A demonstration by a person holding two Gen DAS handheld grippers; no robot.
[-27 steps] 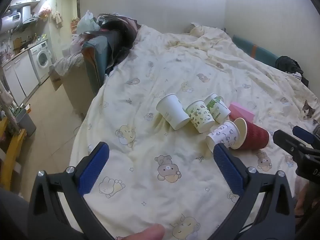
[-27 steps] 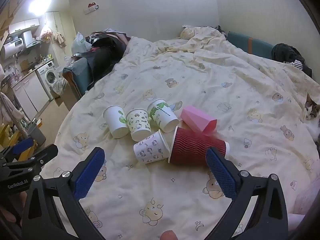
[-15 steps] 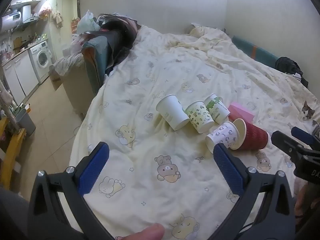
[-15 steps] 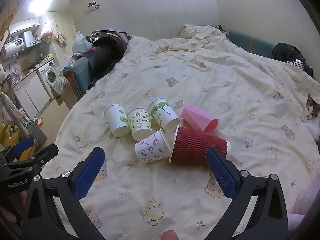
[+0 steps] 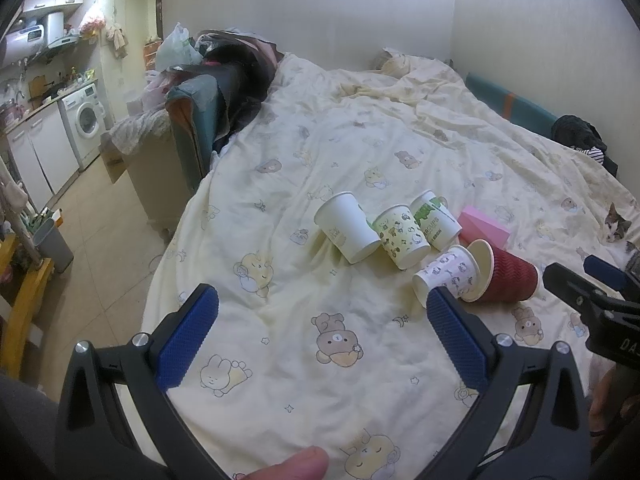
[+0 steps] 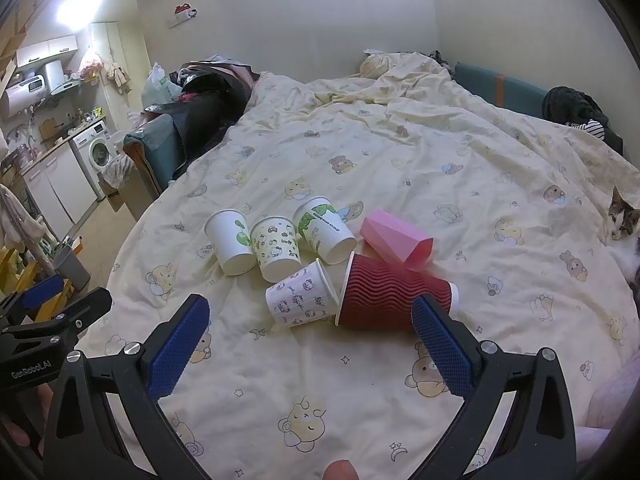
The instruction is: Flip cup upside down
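Note:
Several paper cups lie on their sides on the bed. A white cup (image 5: 347,227) (image 6: 232,241), a cartoon-print cup (image 5: 401,237) (image 6: 277,249) and a green-print cup (image 5: 434,221) (image 6: 325,229) lie in a row. In front lie a small patterned cup (image 5: 445,276) (image 6: 301,299) and a red ribbed cup (image 5: 505,278) (image 6: 390,298). A pink cup (image 5: 484,229) (image 6: 396,241) lies behind. My left gripper (image 5: 320,336) is open and empty, short of the cups. My right gripper (image 6: 310,338) is open and empty, just before the patterned and red cups.
The cream cartoon-print duvet (image 5: 360,152) covers the bed. A cat (image 6: 622,224) lies at the right edge. A sofa piled with clothes (image 5: 208,104) stands left of the bed, with a washing machine (image 5: 86,120) beyond. The bed's left edge drops to the tiled floor (image 5: 100,232).
Both grippers have crept slightly; the cups appear a little lower and nearer in the right wrist view. The cat has come further into view. Nothing was grasped.

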